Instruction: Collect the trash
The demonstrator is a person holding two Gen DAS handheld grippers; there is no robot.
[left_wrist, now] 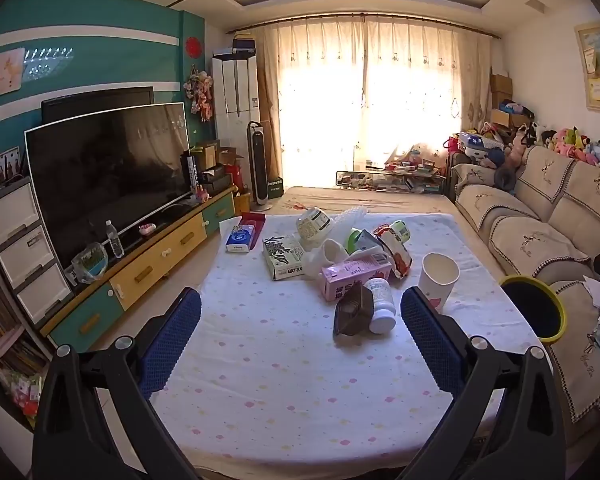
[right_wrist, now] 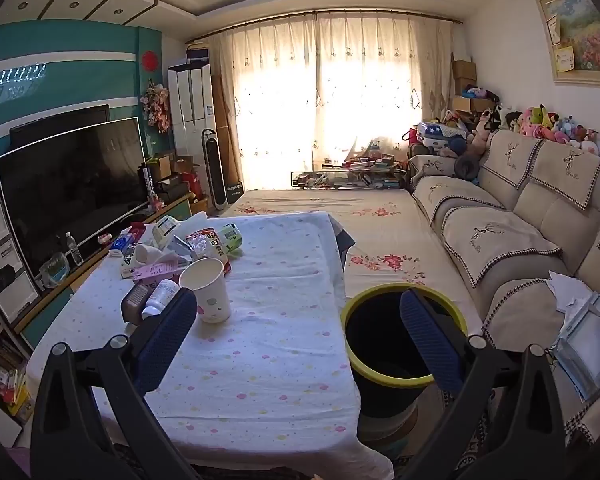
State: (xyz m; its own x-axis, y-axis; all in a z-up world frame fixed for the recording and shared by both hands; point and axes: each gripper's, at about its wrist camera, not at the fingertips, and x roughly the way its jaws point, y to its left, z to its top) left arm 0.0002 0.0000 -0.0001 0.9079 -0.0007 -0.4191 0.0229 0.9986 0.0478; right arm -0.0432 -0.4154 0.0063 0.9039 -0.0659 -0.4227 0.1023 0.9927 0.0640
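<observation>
From the left wrist, the left gripper (left_wrist: 300, 316) has its 2 blue fingers (left_wrist: 172, 340) spread wide above the table (left_wrist: 260, 380), holding nothing. Ahead lies the trash: a white bottle (left_wrist: 381, 304), a pink carton (left_wrist: 354, 274) and a paper cup (left_wrist: 439, 280).

From the right wrist, the right gripper (right_wrist: 298, 328) is likewise spread and empty, its right finger over the yellow-rimmed bin (right_wrist: 400, 352) just beside the table.

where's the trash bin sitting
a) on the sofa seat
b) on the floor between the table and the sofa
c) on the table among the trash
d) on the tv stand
b: the yellow-rimmed bin stands on the floor, with the table on one side and the sofa on the other.
</observation>
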